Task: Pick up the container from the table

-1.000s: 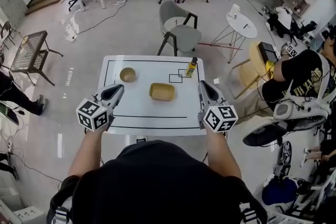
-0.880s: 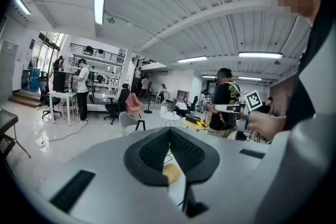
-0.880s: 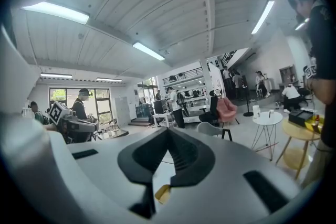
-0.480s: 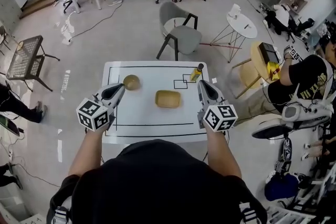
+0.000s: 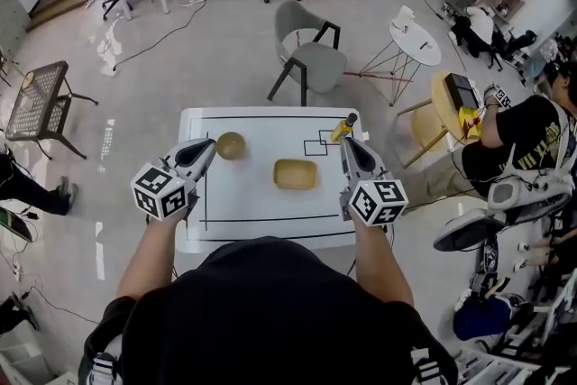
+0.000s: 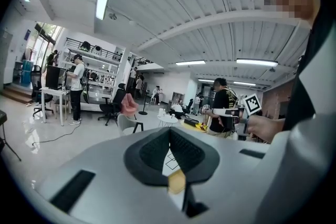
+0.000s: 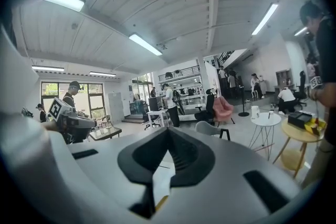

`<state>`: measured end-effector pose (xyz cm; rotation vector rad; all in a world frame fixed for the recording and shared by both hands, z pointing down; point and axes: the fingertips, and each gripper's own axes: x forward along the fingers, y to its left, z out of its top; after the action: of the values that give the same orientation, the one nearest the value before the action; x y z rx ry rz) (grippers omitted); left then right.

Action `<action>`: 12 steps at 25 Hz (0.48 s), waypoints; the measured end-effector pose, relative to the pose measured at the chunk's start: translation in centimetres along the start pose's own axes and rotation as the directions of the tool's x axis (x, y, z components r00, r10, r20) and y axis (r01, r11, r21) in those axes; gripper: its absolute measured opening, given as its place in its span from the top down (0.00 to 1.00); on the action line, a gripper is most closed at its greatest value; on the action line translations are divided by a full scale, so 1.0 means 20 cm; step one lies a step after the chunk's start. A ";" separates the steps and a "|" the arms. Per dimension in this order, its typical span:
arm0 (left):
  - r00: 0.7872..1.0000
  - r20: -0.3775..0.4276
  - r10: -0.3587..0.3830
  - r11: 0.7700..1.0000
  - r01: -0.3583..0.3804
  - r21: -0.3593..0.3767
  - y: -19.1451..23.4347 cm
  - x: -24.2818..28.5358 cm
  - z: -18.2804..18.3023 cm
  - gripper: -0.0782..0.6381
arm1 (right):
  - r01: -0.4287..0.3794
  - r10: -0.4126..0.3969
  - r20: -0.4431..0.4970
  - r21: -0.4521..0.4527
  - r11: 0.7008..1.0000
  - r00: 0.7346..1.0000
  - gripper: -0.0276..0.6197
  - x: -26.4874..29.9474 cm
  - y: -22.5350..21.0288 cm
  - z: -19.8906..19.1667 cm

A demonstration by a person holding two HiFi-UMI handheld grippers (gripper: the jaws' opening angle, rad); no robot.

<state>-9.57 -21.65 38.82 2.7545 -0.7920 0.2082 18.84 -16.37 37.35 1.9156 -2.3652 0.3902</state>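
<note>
We hold left gripper (image 5: 204,151) and right gripper (image 5: 346,147) either side of the container (image 5: 296,174) over the worktop (image 5: 261,221), both with fingers (image 6: 151,152) pressed together and empty, probably staged pre-approach.

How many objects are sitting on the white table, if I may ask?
3: a round bowl at the left, a shallow yellow container near the middle, a small bottle at the far right corner. The left gripper and right gripper hide small patches of the table.

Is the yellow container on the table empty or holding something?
Empty: the container shows only its bare yellow inside in the head view.
</note>
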 end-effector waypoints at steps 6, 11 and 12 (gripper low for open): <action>1.000 0.000 -0.008 1.000 0.008 -0.013 0.08 -0.03 -0.01 0.88 | 0.002 -0.002 -0.015 -0.003 1.000 1.000 0.95 0.07 0.06 -0.02; 1.000 -0.002 -0.019 1.000 0.019 -0.019 0.11 -0.08 -0.01 0.88 | 0.002 -0.002 -0.026 -0.012 1.000 1.000 0.95 0.09 0.13 -0.02; 1.000 -0.002 -0.019 1.000 0.019 -0.020 0.12 -0.09 -0.02 0.88 | 0.004 -0.004 -0.028 -0.012 1.000 1.000 0.95 0.09 0.14 -0.02</action>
<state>-12.34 -22.62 39.26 2.7414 -0.7628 0.1977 15.76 -17.50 37.72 1.8967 -2.3410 0.3992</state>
